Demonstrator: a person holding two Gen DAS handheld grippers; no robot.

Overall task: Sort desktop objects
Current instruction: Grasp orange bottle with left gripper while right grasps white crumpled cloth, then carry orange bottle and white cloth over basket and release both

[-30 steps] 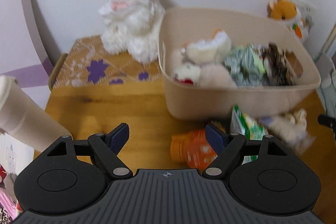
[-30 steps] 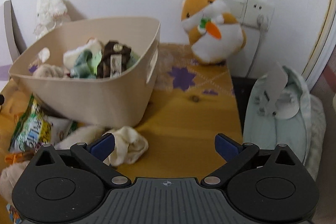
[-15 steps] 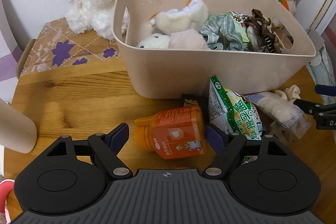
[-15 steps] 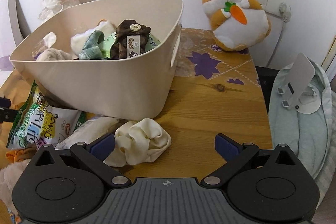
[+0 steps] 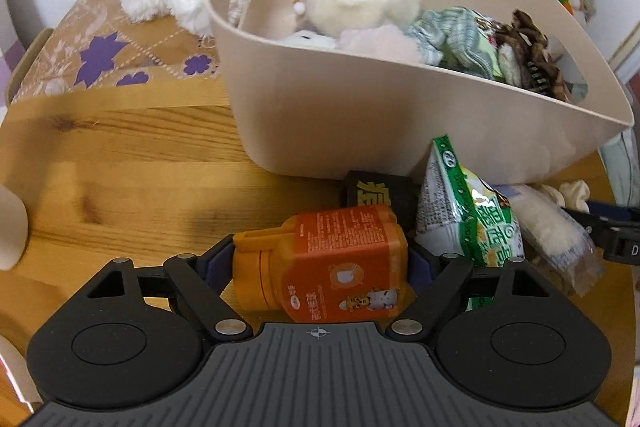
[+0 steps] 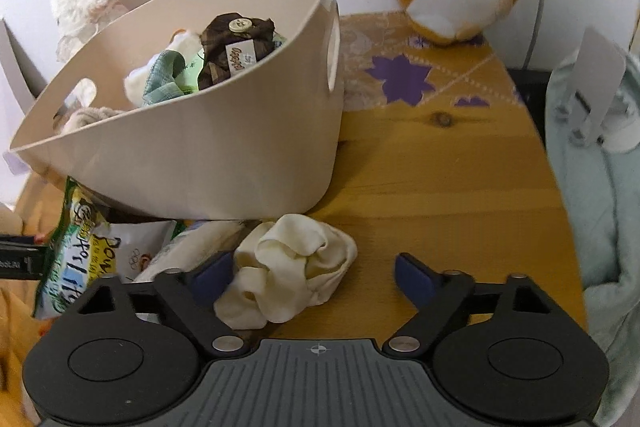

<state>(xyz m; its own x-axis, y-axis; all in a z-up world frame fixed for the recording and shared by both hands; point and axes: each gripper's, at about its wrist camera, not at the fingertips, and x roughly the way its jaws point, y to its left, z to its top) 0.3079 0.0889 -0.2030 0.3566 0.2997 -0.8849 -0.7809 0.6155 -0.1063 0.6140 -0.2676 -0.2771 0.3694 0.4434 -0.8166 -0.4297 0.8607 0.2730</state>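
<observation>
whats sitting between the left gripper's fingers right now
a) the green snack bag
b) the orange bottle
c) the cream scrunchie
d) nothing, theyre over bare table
b) In the left wrist view the orange bottle lies on its side between the two blue pads of the left gripper, which flank its cap end and base; the green snack bag lies outside, to the right.
</observation>
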